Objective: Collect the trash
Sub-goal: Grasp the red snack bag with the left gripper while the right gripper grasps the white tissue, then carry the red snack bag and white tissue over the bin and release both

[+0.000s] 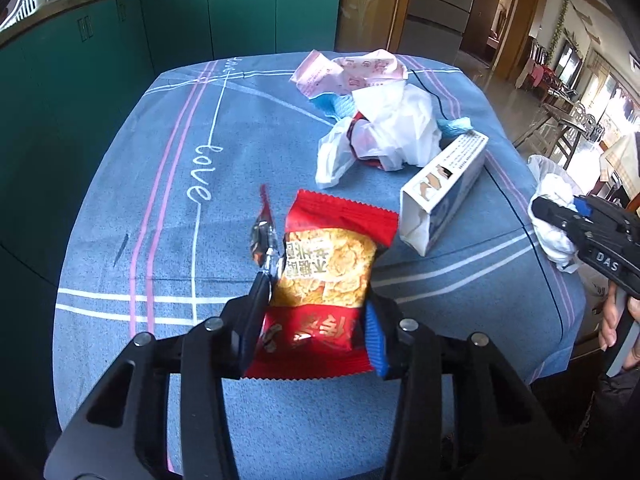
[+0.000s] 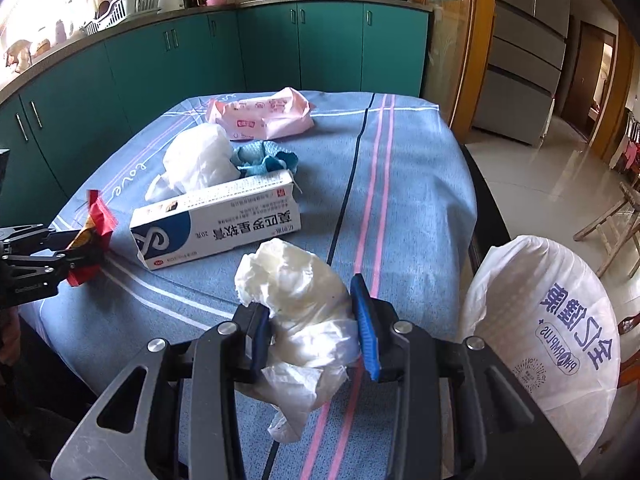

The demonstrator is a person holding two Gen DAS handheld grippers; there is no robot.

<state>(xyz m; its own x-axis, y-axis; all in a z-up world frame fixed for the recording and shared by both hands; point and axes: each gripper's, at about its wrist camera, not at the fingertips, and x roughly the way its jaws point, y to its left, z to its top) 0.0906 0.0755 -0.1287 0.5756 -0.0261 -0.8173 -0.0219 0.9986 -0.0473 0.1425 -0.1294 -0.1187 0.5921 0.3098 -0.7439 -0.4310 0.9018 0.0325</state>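
Squeezing a red snack packet (image 1: 320,300), my left claw (image 1: 316,320) is half closed on it above the blue tablecloth (image 1: 160,184). My right claw (image 2: 312,320) is gripping a crumpled white tissue (image 2: 296,284). Only the right view is showing a white bag (image 2: 548,320) beside the table.

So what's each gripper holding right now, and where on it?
Left gripper: red snack packet, clamped across its lower half. Right gripper: crumpled white tissue wad, pinched at its near end.
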